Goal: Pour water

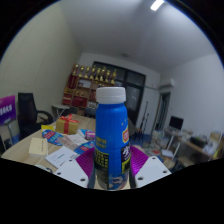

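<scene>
While the blue bottle (111,135) stands upright between my fingers, raised clear of the table (40,150) behind it, I judge the main risk to be the grip itself. The gripper (112,165) looks clamped on the bottle's lower body, a purple pad (87,160) pressed against each side of the label, but I hold it low, well under the white cap (110,96). That leaves most of the bottle's height above the contact, so a quick tilt could make it pivot or slide between the pads.

The cap appears to be on. If it is, pouring gives nothing until someone takes it off, and one gripper cannot do that alone. I cannot tell from this view whether it is screwed tight or merely resting.

I also see no cup or glass to receive the water. The bottle fills the middle of my view and hides whatever lies straight ahead, so I would be aiming blind, and a stream could miss its target. Papers (60,155) and small coloured boxes (66,124) lie scattered toward the table's near edge; spilled water would soak them. A black chair (30,108) stands at the table's far side, well apart from the bottle.
</scene>
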`<state>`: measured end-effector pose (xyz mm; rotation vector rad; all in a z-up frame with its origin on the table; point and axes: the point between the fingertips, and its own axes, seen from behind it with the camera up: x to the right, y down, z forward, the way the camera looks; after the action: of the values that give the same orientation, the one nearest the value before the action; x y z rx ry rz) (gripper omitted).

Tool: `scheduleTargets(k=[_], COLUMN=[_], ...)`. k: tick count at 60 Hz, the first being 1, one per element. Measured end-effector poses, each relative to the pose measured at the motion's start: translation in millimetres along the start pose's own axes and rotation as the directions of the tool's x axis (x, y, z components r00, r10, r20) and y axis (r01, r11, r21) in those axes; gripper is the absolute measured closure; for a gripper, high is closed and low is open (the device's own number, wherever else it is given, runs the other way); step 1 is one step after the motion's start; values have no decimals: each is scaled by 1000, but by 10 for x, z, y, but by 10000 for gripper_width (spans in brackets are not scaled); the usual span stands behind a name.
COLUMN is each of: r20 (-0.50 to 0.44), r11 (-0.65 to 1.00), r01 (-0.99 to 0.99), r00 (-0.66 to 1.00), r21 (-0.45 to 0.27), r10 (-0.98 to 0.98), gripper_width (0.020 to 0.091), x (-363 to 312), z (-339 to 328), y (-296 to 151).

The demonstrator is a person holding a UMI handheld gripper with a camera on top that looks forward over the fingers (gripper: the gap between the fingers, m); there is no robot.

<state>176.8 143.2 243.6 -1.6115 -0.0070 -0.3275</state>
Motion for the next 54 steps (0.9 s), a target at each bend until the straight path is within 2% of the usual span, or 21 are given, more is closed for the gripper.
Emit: scheduleTargets(k=[8,9,10,12,13,23,27,28,29,30,37,41,44,50,54], r20=[15,12,23,31,26,55,63,64,62,60,52,45,45,23,8], r11=[982,980,978,975,974,963,956,956,963,963,960,954,938,880,856], r01=[-169,-177,-183,-187,-188,-215,-209,-201,-206,-210,-223,-226,-230,-305,-342], r00=[985,984,982,981,981,973,972,974,974,973,971,970,967,942,927], r21=[-86,-86,-98,-117,-123,-162,-206,-215,-174,-166,-170,-198,-258,-363,-387], r10=[171,179,186,192,193,226,226,219,219,222,234,239,249,336,374], gripper_width=[631,632,632,633,633,614,591,544,570,576,581,511,462,260,266], x=[52,-51,161,137,-106,58,-202,-194,-168,-163,-3,-41,-10,-28,-80], z=[216,201,146,172,253,205,288,262,274,330,168,216,141,-129,-339], y=[658,876,929,1066,1152,1591,1820,1879,1822,1829,1845,1858,1899,1942,1837])
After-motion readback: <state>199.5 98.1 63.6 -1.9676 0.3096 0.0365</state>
